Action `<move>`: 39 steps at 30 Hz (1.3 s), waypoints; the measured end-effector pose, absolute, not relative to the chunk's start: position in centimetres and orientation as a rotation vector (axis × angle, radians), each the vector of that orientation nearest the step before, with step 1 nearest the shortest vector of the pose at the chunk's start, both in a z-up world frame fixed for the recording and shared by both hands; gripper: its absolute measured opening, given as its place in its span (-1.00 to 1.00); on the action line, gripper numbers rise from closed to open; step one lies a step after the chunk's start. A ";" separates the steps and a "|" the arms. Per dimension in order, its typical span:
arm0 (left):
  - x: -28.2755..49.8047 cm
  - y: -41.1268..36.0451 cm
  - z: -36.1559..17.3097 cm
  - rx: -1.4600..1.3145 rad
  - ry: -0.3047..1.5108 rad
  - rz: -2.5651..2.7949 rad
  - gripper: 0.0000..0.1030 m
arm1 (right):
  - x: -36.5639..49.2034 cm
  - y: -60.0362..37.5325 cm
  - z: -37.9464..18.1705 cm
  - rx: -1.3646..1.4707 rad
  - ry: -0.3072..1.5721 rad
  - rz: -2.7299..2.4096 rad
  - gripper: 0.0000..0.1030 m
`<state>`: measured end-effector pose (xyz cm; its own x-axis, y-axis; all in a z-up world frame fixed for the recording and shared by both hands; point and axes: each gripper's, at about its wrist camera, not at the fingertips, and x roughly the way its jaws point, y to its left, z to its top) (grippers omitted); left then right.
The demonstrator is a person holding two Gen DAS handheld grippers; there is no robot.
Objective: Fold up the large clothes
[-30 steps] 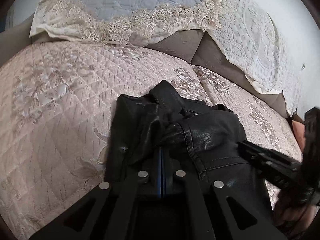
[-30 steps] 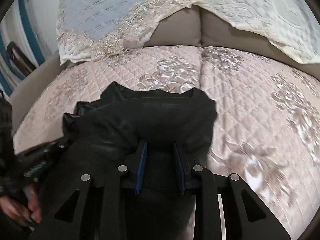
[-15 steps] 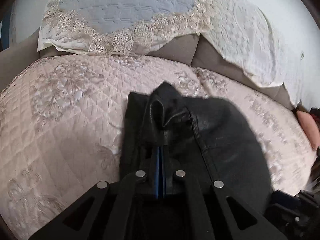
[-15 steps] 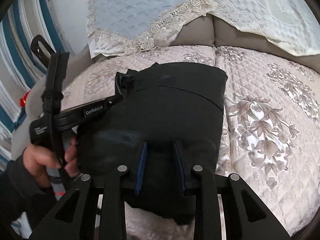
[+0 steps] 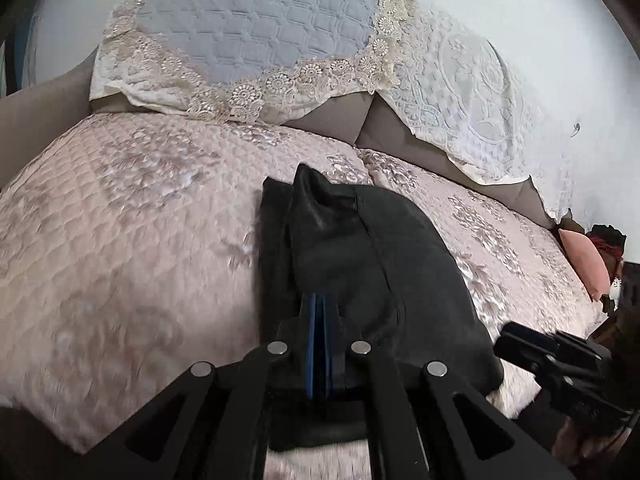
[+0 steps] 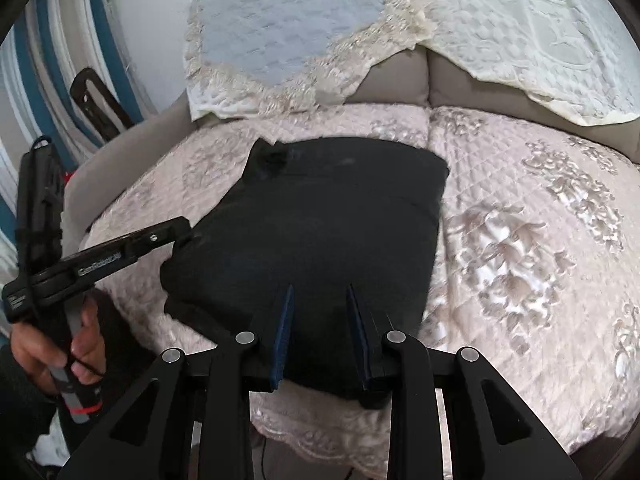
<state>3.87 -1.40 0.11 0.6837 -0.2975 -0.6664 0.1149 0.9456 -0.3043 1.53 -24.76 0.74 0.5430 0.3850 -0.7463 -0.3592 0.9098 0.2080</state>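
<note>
A black leather-like garment [image 5: 360, 272] lies folded into a rough rectangle on the pink quilted sofa cover [image 5: 120, 240]; it also shows in the right wrist view [image 6: 328, 220]. My left gripper [image 5: 319, 304] has its blue pads pressed together at the garment's near left edge; I cannot tell if cloth is between them. From the right wrist view it [image 6: 180, 230] touches the garment's left edge. My right gripper [image 6: 320, 292] is open over the garment's near edge, pads apart. It shows at the right of the left wrist view [image 5: 520, 344].
Lace-trimmed cushion covers [image 5: 256, 40] lean on the grey sofa back [image 5: 328, 116]. A pink cushion [image 5: 584, 260] lies at the far right end. The grey armrest [image 6: 132, 152] is at the left. The sofa's front edge [image 6: 320, 440] is just below my right gripper.
Both grippers have pulled back toward the sofa's front edge. The garment has been laid flatter, into a neater rectangle. My right gripper has opened a little wider.
</note>
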 end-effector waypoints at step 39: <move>3.9 -3.2 -1.6 -0.230 0.919 -0.229 -0.41 | 1.3 -25.8 0.1 0.063 0.950 0.394 -0.40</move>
